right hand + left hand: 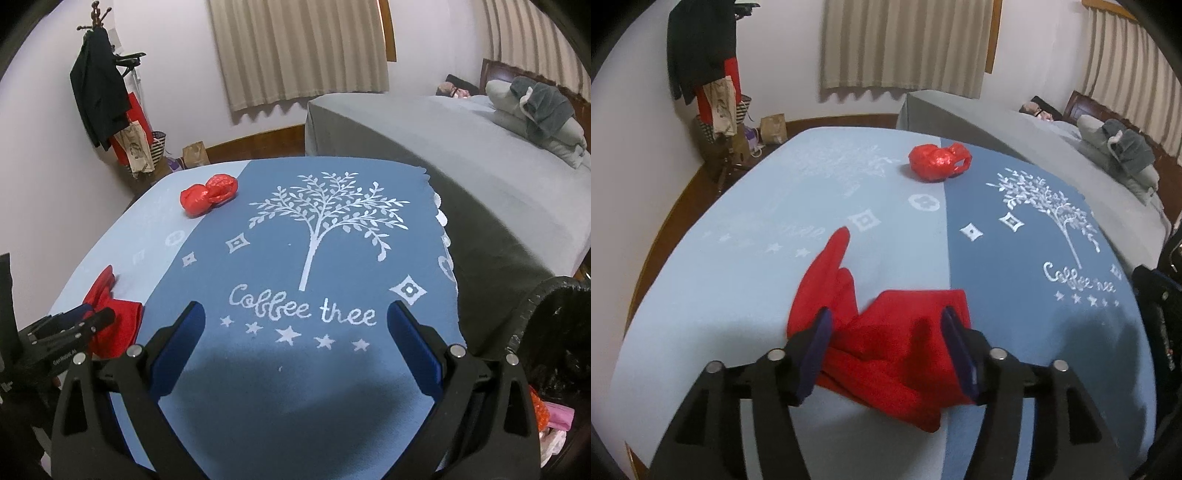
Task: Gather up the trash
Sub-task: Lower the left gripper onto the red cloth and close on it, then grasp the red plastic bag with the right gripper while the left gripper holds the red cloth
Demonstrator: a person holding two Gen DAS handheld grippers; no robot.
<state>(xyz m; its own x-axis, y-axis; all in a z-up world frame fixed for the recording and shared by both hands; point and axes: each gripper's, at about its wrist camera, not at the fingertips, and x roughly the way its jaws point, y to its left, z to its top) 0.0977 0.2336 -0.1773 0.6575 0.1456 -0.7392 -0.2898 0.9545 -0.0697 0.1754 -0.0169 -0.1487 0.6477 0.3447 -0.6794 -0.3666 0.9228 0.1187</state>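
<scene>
**Left gripper poised around the red cloth; knotted bag waits at the far edge**

The left gripper point(886, 332) is down on the blue tablecloth point(738, 277) with its jaws spread wide, one finger either side of a crumpled red cloth point(897, 354), possibly a glove, since finger-like lobes trail out toward 11 o'clock. The pads flank the fabric but whether they press it cannot be told; nothing is clamped yet. The right gripper point(295, 325) hovers over the darker half of the cloth above the "Coffee tree" lettering point(301, 308), jaws fully apart and holding nothing.

A second piece of trash, a knotted red plastic bag point(938, 162), sits well apart from the cloth at 12 o'clock in the left view, near the seam between the pale and dark halves; the right view has it at 10 o'clock. A black-lined trash bin point(554, 332) with rubbish already inside stands off the table at 4 o'clock in the right view.

The step in hand looks like the first pick-up. The next move calls for closing the left jaws on a thick fold of the cloth, since soft fabric may slip from a shallow pinch, then carrying it across to the bin on the right
</scene>
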